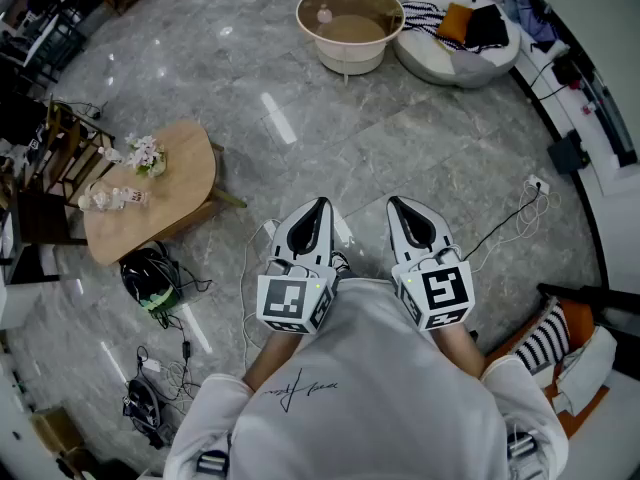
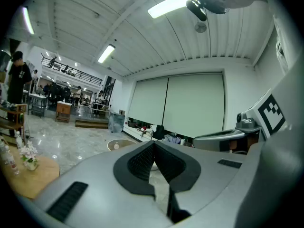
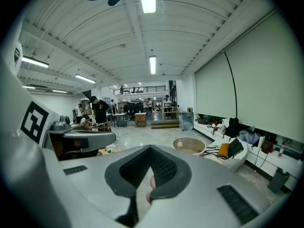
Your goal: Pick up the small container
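Note:
Both grippers are held side by side at waist height over the marble floor, and neither is near any container. My left gripper (image 1: 318, 208) (image 2: 154, 144) is shut with nothing between its jaws. My right gripper (image 1: 397, 205) (image 3: 151, 148) is shut as well. Far ahead a round beige tub-like table (image 1: 350, 23) (image 3: 189, 145) carries one small pale container (image 1: 324, 14) (image 3: 179, 144). To the left, a low wooden table (image 1: 150, 183) (image 2: 28, 179) holds white flowers (image 1: 146, 154) and some small bottles (image 1: 112, 198). Which of these is the task's container I cannot tell.
A white beanbag (image 1: 455, 43) piled with clothes sits at the back right. A black helmet (image 1: 150, 276) and cables lie on the floor at my left. A power strip (image 1: 537, 183) with its cord lies to the right, near a striped cushion (image 1: 548, 343). People stand far off in the hall.

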Demonstrator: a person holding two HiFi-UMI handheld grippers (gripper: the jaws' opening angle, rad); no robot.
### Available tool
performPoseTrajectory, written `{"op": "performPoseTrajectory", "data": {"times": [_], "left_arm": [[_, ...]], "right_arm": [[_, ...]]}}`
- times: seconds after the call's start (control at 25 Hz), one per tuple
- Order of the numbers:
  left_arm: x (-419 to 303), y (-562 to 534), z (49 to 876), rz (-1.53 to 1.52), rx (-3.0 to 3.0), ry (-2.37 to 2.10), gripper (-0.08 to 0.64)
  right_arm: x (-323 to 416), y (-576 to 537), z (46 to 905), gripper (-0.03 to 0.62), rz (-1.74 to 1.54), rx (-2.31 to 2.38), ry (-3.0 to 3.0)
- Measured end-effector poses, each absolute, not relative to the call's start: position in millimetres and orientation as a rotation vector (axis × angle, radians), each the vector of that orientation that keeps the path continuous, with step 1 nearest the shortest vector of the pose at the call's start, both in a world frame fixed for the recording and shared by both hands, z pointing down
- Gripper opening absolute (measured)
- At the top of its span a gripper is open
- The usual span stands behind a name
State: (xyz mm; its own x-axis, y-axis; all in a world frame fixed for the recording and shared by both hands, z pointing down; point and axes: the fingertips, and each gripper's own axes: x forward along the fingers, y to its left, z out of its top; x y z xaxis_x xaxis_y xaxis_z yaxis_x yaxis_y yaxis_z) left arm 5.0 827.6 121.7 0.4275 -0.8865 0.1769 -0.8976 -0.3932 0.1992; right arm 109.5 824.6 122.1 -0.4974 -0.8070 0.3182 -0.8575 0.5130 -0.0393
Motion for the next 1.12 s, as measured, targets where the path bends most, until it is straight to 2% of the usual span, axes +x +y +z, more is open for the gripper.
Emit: {"op": "performPoseTrajectory", "data": {"times": [0.36,0.6,1.12], "left_arm": [[-14,826,126,0.068,2.463,-1.507,0.016],[-16,820,130,0.076,2.451,-1.506,0.015],[-31,757,132,0.105,2.397,-1.579,0.017]], "right_arm": [[73,827,131,0.009,0.299,1.357,-2.487],[84,815,132,0.011,0.434,1.424,-2.509],[90,737,131,0.01,0.409,1.422,-2.538]]}}
